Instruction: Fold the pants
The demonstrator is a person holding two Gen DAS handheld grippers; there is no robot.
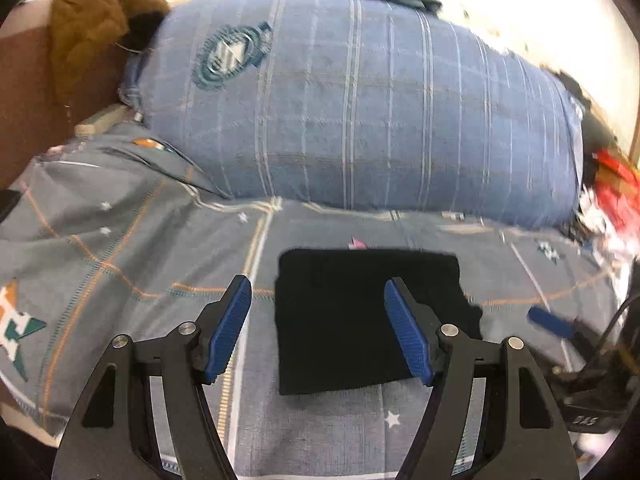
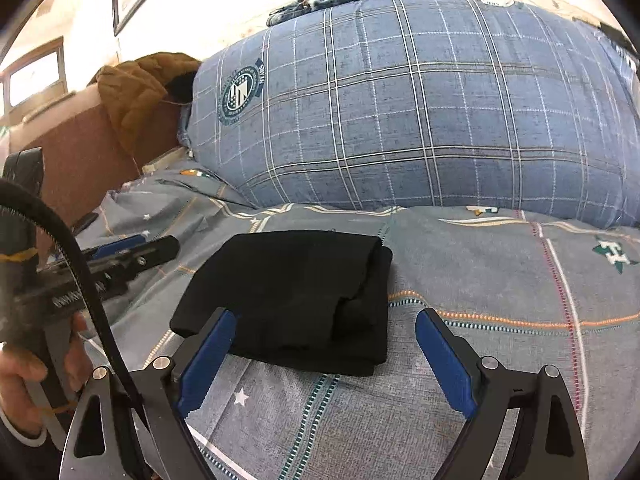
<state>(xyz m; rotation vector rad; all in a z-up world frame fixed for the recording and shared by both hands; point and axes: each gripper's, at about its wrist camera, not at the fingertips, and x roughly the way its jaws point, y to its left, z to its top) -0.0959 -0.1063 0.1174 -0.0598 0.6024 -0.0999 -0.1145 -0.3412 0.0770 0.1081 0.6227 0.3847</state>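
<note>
The black pants (image 1: pixel 360 320) lie folded into a compact rectangle on the grey patterned bedsheet (image 1: pixel 120 248). My left gripper (image 1: pixel 318 312) hovers over their near left part, open, blue pads apart with nothing pressed between them. In the right wrist view the folded pants (image 2: pixel 288 300) show stacked layers at their right edge. My right gripper (image 2: pixel 326 334) stands open just in front of them, its left pad over the pants' near left corner. The left gripper (image 2: pixel 132 252), held by a hand (image 2: pixel 24 380), shows at the left there.
A large blue plaid pillow (image 1: pixel 360 104) fills the back of the bed. A brown jacket (image 1: pixel 88 20) lies on the brown headboard (image 1: pixel 24 92) at the left. Red clutter (image 1: pixel 616 184) sits at the right edge. A black cable (image 2: pixel 80 280) arcs by the right gripper.
</note>
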